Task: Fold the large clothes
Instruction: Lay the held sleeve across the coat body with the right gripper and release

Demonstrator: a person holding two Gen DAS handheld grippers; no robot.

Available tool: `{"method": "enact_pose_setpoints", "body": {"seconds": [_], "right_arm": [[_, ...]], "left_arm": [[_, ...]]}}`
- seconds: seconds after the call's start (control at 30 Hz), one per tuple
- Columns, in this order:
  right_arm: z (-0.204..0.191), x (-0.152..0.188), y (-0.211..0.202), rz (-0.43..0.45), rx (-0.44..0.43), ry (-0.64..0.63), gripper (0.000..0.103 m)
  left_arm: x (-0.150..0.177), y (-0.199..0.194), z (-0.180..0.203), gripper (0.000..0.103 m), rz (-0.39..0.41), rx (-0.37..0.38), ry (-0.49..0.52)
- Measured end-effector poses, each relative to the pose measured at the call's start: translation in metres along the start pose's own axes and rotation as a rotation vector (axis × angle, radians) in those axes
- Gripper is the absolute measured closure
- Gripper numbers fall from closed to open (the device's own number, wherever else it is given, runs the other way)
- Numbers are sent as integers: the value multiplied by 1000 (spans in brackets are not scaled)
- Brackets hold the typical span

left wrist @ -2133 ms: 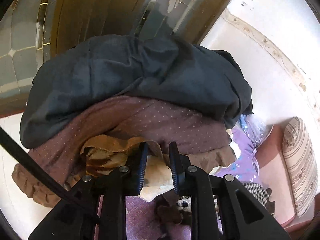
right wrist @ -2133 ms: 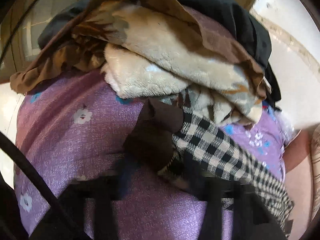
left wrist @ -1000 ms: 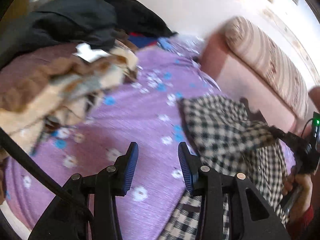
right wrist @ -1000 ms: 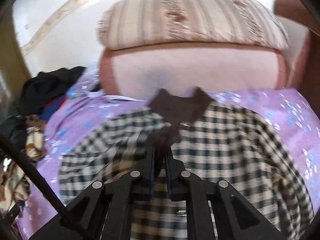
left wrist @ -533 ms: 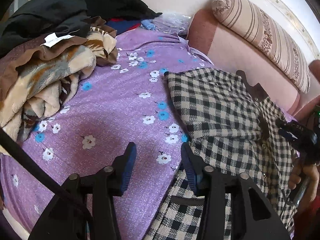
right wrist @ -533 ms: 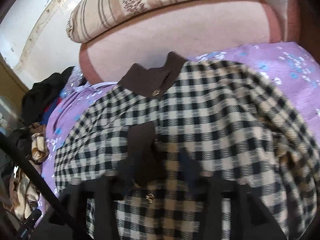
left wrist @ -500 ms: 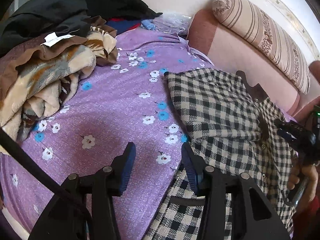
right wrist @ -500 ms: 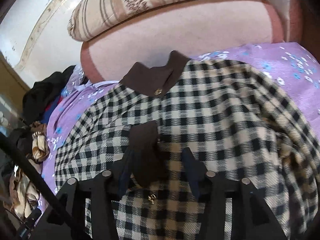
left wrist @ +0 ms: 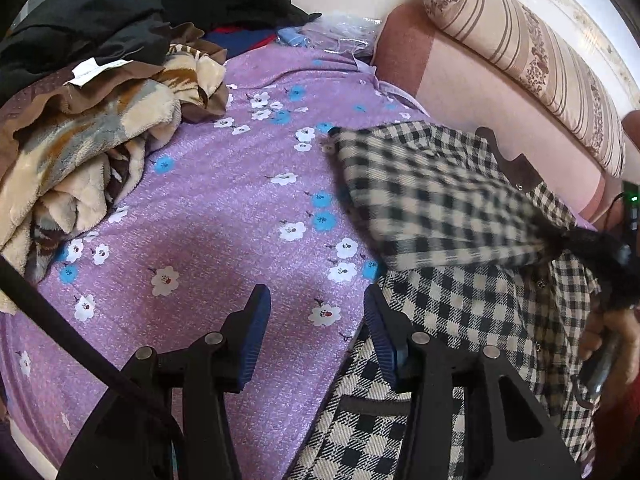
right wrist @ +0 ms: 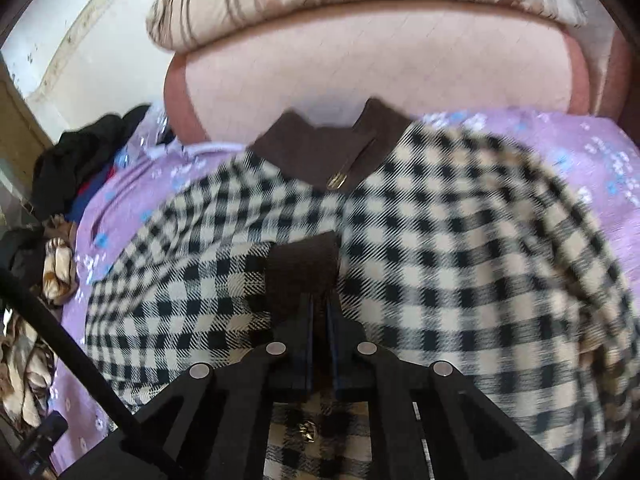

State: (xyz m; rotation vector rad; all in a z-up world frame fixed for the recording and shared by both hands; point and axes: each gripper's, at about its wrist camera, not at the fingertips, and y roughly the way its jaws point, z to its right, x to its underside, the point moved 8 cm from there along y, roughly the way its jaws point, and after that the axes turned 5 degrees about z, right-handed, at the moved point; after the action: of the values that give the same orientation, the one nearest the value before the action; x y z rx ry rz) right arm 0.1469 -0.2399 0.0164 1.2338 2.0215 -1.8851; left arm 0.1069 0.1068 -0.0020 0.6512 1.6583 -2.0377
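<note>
One checked coat [right wrist: 440, 260] lies collar toward the sofa back [right wrist: 380, 56], right tool [right wrist: 319, 320] clamping its brown cuff [right wrist: 300, 268], left tool [left wrist: 316, 320] spread apart.

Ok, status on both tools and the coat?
Right tool shut on coat's brown cuff, sleeve lifted. Left tool open over bedsheet, holding nothing. Clothes pile well to the side.
</note>
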Motion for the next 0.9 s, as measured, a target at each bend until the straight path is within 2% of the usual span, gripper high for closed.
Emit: {"method": "enact_pose_setpoints", "body": {"seconds": [0.13, 0.4, 0.57, 0.63, 0.7, 0.73, 0.8, 0.87, 0.9], "right_arm": [[30, -6, -17, 34, 74, 37, 97], [80, 23, -1, -36, 189, 94, 96], [81, 23, -1, -49, 249, 20, 93], [76, 18, -10, -24, 252, 6, 93], [72, 15, -23, 4, 237, 13, 85], [70, 16, -29, 13, 222, 18, 83], [67, 22, -44, 21, 187, 18, 78], [64, 36, -57, 6, 156, 3, 78], [63, 42, -62, -3, 144, -2, 78]], "left_arm": [[5, 6, 4, 56, -12, -14, 28], [21, 31, 3, 56, -80, -56, 62], [31, 39, 1, 56, -101, -86, 93], [33, 39, 2, 56, -96, -103, 121], [36, 40, 5, 57, -95, -118, 156], [38, 39, 6, 60, -97, -121, 173], [39, 37, 10, 85, -99, -115, 199], [42, 34, 10, 94, -118, -91, 198], [42, 34, 10, 95, -125, -79, 190]]}}
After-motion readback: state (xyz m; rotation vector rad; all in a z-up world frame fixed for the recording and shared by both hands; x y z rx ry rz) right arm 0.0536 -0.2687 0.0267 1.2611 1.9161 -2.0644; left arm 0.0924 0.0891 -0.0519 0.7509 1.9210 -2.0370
